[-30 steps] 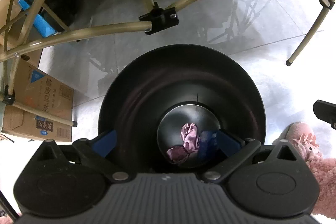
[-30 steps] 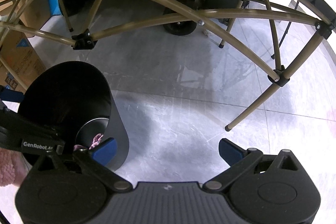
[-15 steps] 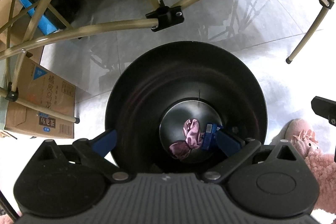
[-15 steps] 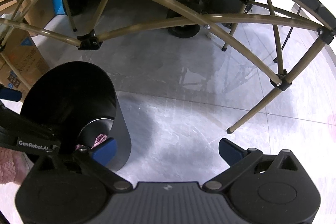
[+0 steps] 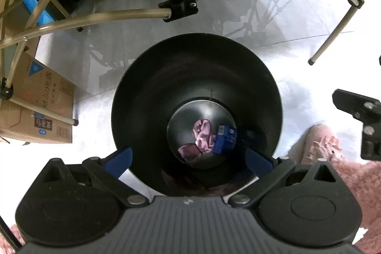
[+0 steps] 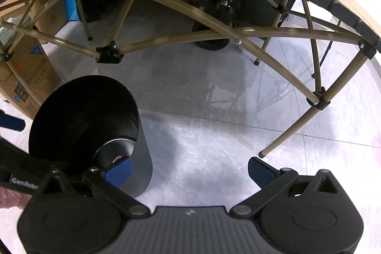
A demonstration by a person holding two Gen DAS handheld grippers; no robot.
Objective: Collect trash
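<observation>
Left gripper [image 5: 188,158]: we find it apart, empty, directly over black bin [image 5: 152,92] | trash: blue carton [image 5: 225,138], purple wrapper [image 5: 202,135] on bin bottom | right gripper [image 6: 189,167]: apart, idle beside bin, we judge awaiting next pickup.

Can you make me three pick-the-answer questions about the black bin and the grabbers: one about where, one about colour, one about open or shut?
1. Where is the blue carton?
A. On the floor
B. At the bottom of the black bin
C. In a gripper

2. What colour is the crumpled wrapper beside it?
A. Pink-purple
B. Green
C. Yellow

3. How is the left gripper?
A. Shut on the carton
B. Shut on nothing
C. Open

Answers: 1 B, the carton lies on the bin's floor. 2 A, it shows pink-purple. 3 C, its blue fingers stand wide apart over the bin with nothing between them.
</observation>
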